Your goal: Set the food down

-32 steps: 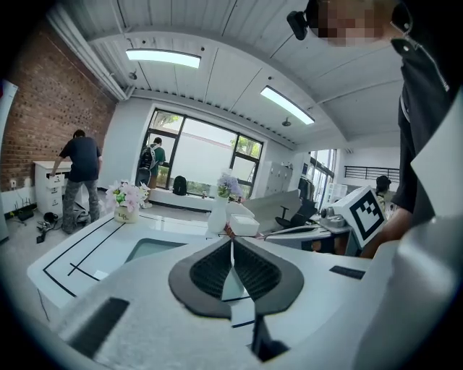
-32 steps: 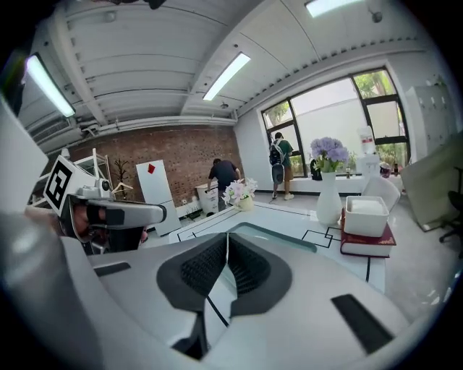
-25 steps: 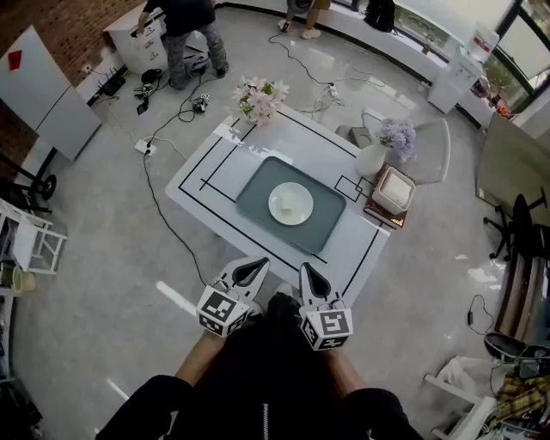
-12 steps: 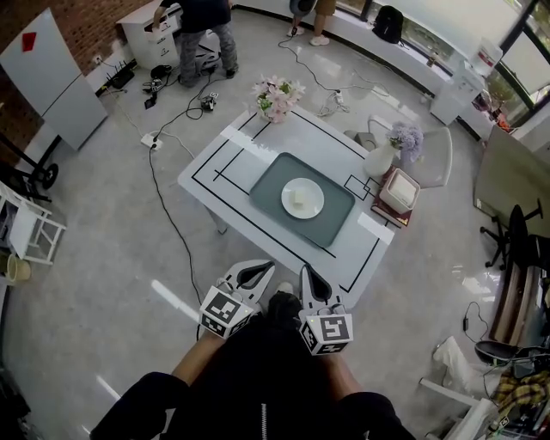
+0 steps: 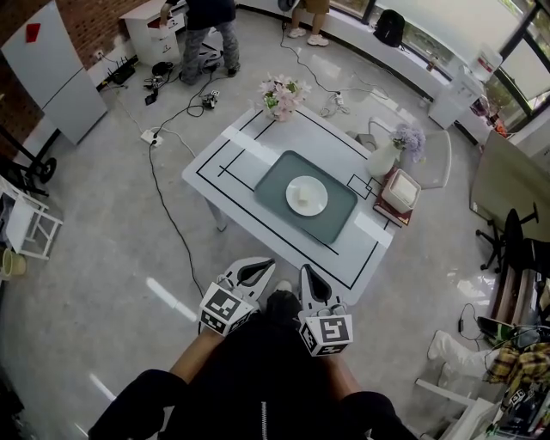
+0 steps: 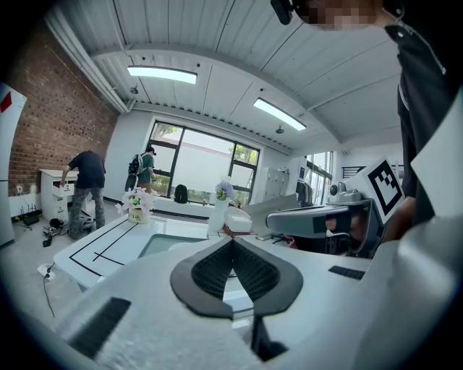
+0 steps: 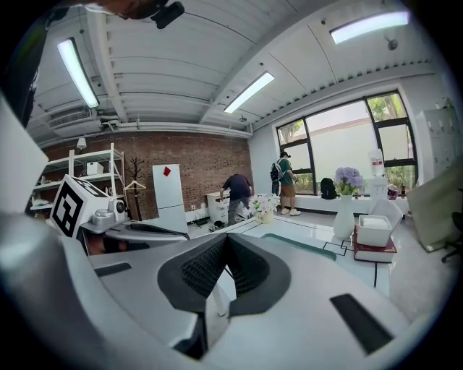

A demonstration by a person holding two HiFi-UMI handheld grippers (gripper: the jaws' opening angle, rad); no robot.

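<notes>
A white plate (image 5: 307, 195) with a small pale piece of food (image 5: 302, 197) rests on a grey-green tray (image 5: 277, 182) in the middle of the white table (image 5: 230, 161). Both grippers are held close to the person's body, short of the table's near edge. My left gripper (image 5: 250, 272) is shut, its dark pads meeting at the tip (image 6: 232, 244) with nothing between them. My right gripper (image 5: 312, 281) is also shut and holds nothing (image 7: 226, 240). Each gripper shows the other one beside it.
A pot of pink flowers (image 5: 283, 94) stands at the table's far corner. At the right end are a vase of purple flowers (image 5: 392, 151) and a white box on a book (image 5: 397, 191). A chair (image 5: 440, 148) is behind them. Cables cross the floor at left; people (image 5: 206, 24) stand at the back.
The head view has drifted, so the table and plate sit slightly further right and up in the picture. Both grippers stay shut in front of the body.
</notes>
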